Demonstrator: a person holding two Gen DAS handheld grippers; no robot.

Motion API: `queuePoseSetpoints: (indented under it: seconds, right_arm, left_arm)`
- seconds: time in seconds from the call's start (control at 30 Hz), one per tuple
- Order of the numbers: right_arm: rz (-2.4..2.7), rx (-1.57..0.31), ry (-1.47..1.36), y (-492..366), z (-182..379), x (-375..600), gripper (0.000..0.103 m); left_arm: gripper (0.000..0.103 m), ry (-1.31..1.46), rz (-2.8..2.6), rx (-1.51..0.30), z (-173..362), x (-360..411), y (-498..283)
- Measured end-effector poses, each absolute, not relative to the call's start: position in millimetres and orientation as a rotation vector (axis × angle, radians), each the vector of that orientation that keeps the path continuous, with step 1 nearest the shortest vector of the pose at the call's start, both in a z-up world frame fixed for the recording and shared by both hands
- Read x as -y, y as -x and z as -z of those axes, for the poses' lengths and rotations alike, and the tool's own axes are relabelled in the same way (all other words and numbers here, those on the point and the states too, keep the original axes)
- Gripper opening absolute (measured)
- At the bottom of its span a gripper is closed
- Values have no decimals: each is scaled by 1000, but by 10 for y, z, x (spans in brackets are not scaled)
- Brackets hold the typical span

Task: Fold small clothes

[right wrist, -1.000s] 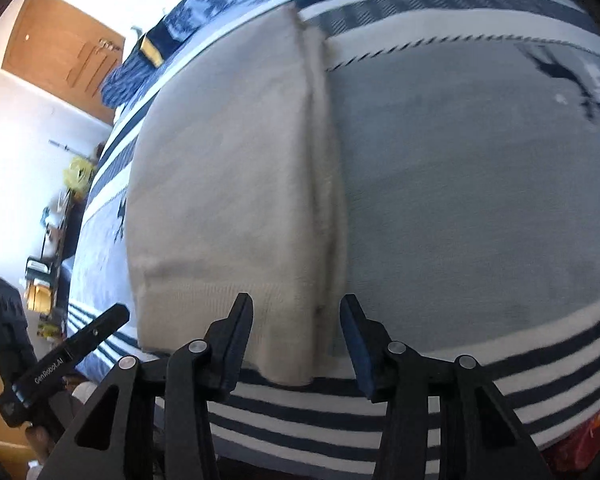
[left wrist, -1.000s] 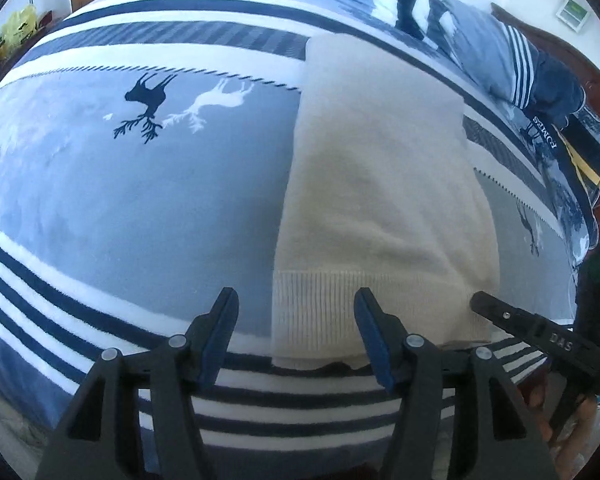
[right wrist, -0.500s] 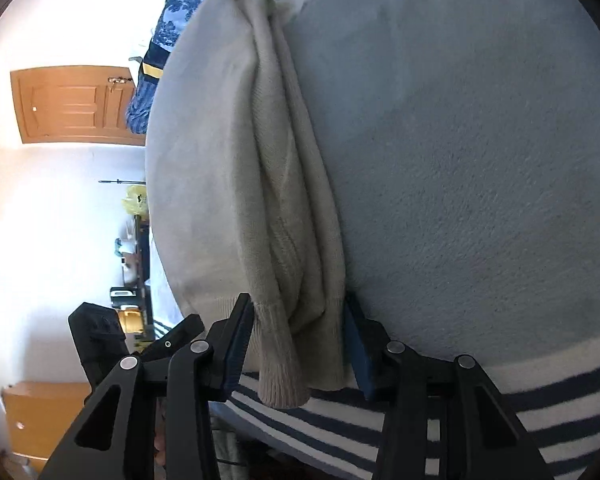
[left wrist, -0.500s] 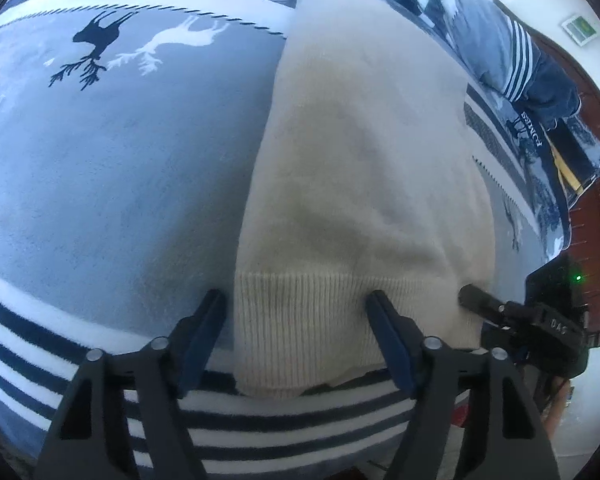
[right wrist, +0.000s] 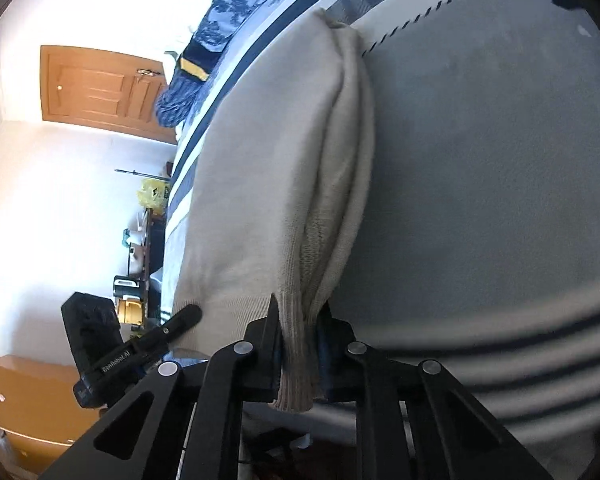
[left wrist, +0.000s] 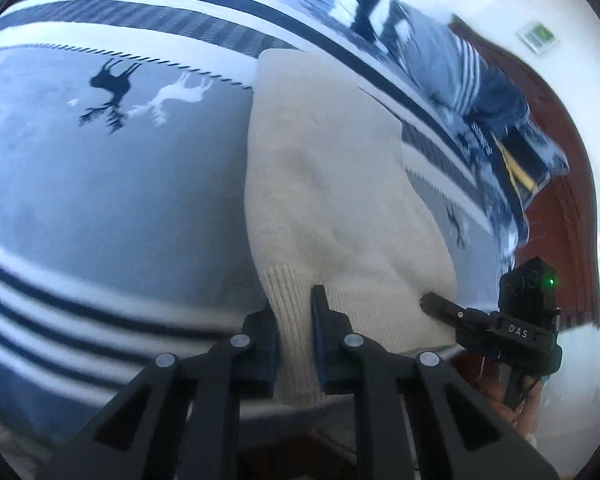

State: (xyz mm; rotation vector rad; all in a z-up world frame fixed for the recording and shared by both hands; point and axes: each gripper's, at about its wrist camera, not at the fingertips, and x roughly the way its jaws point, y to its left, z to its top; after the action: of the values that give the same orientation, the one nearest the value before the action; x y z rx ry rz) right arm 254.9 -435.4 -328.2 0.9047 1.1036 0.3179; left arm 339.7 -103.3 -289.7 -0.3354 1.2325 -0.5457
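Across the striped deer-print bedspread (left wrist: pixel 100 200) lies the cream sweater (left wrist: pixel 332 184), and both the left gripper (left wrist: pixel 294 340) and right gripper (right wrist: pixel 298 344), open a moment ago, now pinch its ribbed hem corners, ready to lift for the fold.

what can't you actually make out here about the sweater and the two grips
- Left wrist view: the hem strip pinched in the left gripper hides how many layers of the cream sweater it holds.
- Left wrist view: the sweater hides the right gripper fingertips.
- Right wrist view: the right gripper bunches the folded edge; sleeves and neckline are tucked out of sight.
- Both views: the striped blanket blurs near the rim.
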Motion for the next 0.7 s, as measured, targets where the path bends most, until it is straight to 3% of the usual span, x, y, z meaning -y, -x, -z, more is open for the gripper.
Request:
queuePoseSetpoints:
  seconds: [0.2,0.37,0.5,0.57,0.63,0.7]
  right_arm:
    - [-243,-1196,-933,-1974,3651,3958,15]
    - [-185,-1149,-878,-1616,3601,3844,15]
    - [-145,-1140,-851,-1501,3614,3783,21]
    - [-113,-1165,-800,-1558,3537,3762,29]
    - [-80,-1157,-726,-1553,3378,3727,61]
    - [-60,-1112,-695,-1486,3224,3776,68]
  left_arm:
    - [14,272,552,-1288,3184,729,-2834]
    - [14,308,555,-1282,3262,625,-2565]
    - [20,229,521,-1308,3328,680,-2574]
    - [26,231,531,-1315,3316,645,-2558]
    - [37,255,551,-1294,3229,564,-2539]
    - [51,263,552,-1247,3121,480,-2531]
